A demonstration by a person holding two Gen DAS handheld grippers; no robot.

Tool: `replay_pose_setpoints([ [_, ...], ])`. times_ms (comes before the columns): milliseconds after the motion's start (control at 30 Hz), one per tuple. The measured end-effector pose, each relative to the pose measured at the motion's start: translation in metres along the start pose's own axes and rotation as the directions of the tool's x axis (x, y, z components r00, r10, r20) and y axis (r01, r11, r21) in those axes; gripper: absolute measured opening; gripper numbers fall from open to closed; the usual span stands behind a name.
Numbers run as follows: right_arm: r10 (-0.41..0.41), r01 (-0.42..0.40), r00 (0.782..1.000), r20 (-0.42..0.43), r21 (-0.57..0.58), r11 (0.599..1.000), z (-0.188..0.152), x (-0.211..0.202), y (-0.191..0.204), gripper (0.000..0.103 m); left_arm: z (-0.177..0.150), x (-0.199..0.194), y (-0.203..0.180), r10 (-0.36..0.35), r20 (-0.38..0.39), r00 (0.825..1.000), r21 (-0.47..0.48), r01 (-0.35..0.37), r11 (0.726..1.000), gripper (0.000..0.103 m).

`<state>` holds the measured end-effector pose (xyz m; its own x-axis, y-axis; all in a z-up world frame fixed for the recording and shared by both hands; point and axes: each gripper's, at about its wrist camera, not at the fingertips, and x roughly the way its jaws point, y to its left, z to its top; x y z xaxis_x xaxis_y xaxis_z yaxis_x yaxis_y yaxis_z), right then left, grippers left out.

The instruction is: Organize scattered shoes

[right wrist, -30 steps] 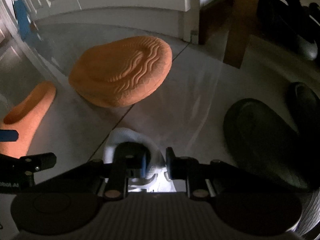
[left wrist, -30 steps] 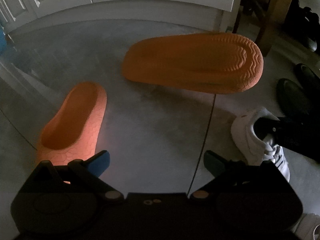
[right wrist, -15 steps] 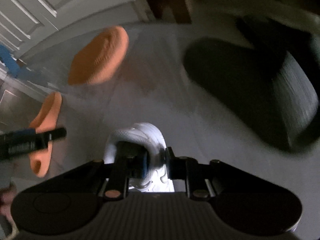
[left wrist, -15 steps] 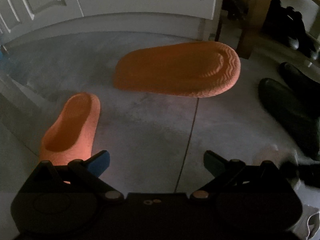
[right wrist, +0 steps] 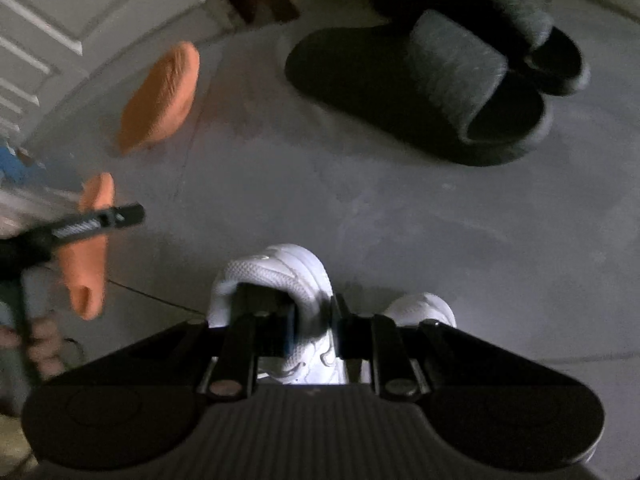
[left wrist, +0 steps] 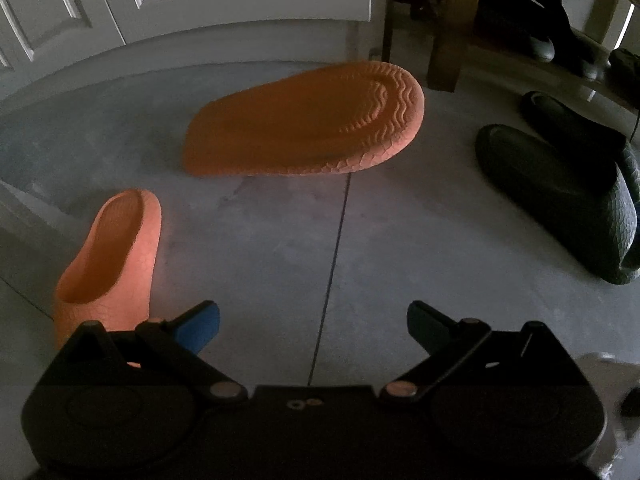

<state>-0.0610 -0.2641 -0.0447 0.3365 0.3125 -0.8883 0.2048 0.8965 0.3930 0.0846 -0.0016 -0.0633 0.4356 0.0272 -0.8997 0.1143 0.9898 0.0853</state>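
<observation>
Your right gripper (right wrist: 312, 332) is clenched on the white sneaker (right wrist: 276, 276), pinching its soft collar over the floor (right wrist: 360, 216) beside its mate (right wrist: 420, 308); it looks light. Your left gripper (left wrist: 312, 320) hangs released near the upright orange clog (left wrist: 112, 256); its twin (left wrist: 304, 124) lies sole-up.

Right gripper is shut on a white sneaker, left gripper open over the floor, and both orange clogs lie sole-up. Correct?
Not quite. Only the far orange clog lies sole-up; the near orange clog sits upright, opening showing, in the left wrist view. Right gripper holding the white sneaker and open left gripper stand.
</observation>
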Motion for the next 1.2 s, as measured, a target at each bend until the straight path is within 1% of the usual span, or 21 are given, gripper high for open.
replay_pose_setpoints([
  [67, -0.004, 0.004, 1.0, 0.004, 0.019, 1.0, -0.003, -0.018, -0.008, 0.02, 0.0, -0.002, -0.001, 0.001, 0.003, 1.0, 0.004, -0.001, 1.0, 0.101],
  [100, -0.02, 0.02, 1.0, 0.008, 0.018, 1.0, -0.006, -0.027, -0.011, 0.02, 0.0, -0.002, -0.002, 0.001, 0.004, 1.0, 0.007, -0.001, 1.0, 0.101],
  [133, -0.046, 0.045, 0.999, 0.015, 0.018, 0.999, -0.009, -0.038, -0.016, 0.02, 0.0, 0.0, -0.003, 0.002, 0.005, 1.0, 0.011, -0.002, 1.0, 0.101],
  [167, -0.099, 0.098, 0.995, 0.029, 0.019, 0.995, -0.013, -0.051, -0.026, 0.02, 0.0, 0.0, -0.006, 0.003, 0.005, 1.0, 0.021, -0.003, 1.0, 0.101],
  [200, -0.124, 0.123, 0.992, 0.034, 0.024, 0.992, -0.014, -0.055, -0.031, 0.02, -0.002, 0.0, -0.01, 0.004, 0.006, 1.0, 0.031, -0.004, 1.0, 0.101],
  [333, -0.208, 0.207, 0.978, 0.019, 0.066, 0.976, -0.022, -0.051, -0.062, 0.02, -0.011, -0.003, -0.032, -0.004, -0.002, 1.0, 0.077, 0.004, 0.997, 0.101],
  [400, -0.247, 0.246, 0.969, 0.007, 0.088, 0.965, -0.026, -0.047, -0.078, 0.02, -0.021, -0.005, -0.049, -0.015, -0.023, 1.0, 0.102, 0.017, 0.995, 0.101],
  [467, -0.282, 0.281, 0.959, -0.006, 0.109, 0.953, -0.03, -0.043, -0.094, 0.02, -0.036, -0.008, -0.067, -0.04, -0.055, 0.998, 0.141, 0.047, 0.989, 0.101],
  [633, -0.286, 0.288, 0.958, -0.035, 0.136, 0.948, -0.033, -0.033, -0.106, 0.02, -0.073, -0.012, -0.103, -0.057, -0.12, 0.991, 0.238, 0.085, 0.967, 0.101],
  [833, -0.297, 0.298, 0.954, -0.031, 0.113, 0.948, -0.031, -0.028, -0.108, 0.02, -0.095, -0.011, -0.117, -0.055, -0.173, 0.983, 0.281, 0.103, 0.954, 0.101],
  [1033, -0.281, 0.285, 0.958, -0.051, 0.098, 0.954, -0.029, -0.009, -0.103, 0.02, -0.103, -0.005, -0.116, -0.031, -0.188, 0.982, 0.284, 0.085, 0.955, 0.101],
  [1133, -0.285, 0.29, 0.957, -0.06, 0.08, 0.954, -0.028, 0.002, -0.101, 0.02, -0.105, -0.005, -0.119, -0.029, -0.193, 0.981, 0.293, 0.086, 0.952, 0.101],
  [1200, -0.303, 0.307, 0.951, -0.061, 0.072, 0.949, -0.026, 0.003, -0.099, 0.023, -0.106, -0.005, -0.121, -0.034, -0.2, 0.979, 0.304, 0.095, 0.948, 0.101],
])
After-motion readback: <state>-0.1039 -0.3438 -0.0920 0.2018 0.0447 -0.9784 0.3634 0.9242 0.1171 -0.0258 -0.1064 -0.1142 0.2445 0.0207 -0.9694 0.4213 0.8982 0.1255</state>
